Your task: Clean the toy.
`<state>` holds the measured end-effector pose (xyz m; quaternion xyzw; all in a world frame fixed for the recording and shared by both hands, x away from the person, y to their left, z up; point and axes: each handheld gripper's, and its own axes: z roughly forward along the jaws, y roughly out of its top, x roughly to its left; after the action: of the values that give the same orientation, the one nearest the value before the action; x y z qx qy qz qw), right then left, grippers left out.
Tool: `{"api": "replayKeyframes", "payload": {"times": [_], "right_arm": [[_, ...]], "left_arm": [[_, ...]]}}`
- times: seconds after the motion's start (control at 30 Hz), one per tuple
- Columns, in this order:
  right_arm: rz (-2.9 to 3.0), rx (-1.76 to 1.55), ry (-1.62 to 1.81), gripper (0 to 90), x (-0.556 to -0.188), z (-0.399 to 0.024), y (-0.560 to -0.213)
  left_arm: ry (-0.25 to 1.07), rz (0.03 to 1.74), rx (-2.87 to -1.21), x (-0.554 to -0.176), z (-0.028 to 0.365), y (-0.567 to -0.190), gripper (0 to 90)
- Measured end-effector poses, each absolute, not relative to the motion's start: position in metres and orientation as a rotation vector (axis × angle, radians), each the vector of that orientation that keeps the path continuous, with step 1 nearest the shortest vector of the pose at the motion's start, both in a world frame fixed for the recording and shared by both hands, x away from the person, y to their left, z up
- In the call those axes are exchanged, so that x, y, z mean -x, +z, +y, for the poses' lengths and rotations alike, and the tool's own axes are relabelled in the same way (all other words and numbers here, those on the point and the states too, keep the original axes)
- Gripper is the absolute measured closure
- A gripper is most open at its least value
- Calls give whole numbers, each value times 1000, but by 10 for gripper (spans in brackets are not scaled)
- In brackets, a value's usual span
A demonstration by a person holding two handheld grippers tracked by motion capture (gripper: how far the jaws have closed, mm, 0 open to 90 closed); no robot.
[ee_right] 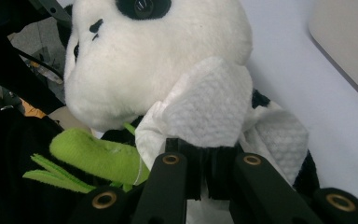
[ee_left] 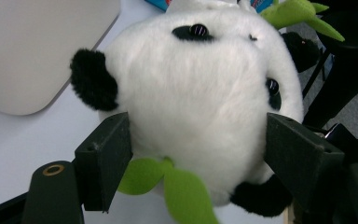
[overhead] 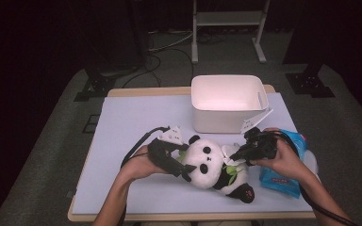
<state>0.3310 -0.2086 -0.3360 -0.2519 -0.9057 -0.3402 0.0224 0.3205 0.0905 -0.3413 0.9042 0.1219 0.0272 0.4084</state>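
We have the plush panda [overhead: 214, 167] lying near the table's front edge, its head clamped by our left gripper [overhead: 183, 169]. Our right gripper [overhead: 238, 157] pinches a white wipe [ee_right: 209, 109] against its cheek, so wiping seems underway, not finished. The white bin [overhead: 226, 101] stands behind, the blue wipe pack [overhead: 285, 176] to the right; neither blocks us.
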Motion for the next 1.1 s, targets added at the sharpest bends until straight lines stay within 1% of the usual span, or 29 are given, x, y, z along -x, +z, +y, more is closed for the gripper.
{"api": "replayKeyframes", "payload": {"times": [0.47, 0.7, 1.0, 1.1], "right_arm": [[-2784, 803, -1098, 859, -329, -222, -339], [-2775, 819, -1125, 858, -331, -227, -341], [-2729, 855, -1177, 855, -344, -234, -346], [-2699, 861, -1212, 854, -347, -234, -348]], "left_arm": [[11, 284, -2276, -323, 93, -343, 253], [-24, 249, -2263, -322, 90, -341, 309], [-9, 191, -2292, -315, 80, -332, 311], [14, 204, -2315, -314, 79, -332, 308]]}}
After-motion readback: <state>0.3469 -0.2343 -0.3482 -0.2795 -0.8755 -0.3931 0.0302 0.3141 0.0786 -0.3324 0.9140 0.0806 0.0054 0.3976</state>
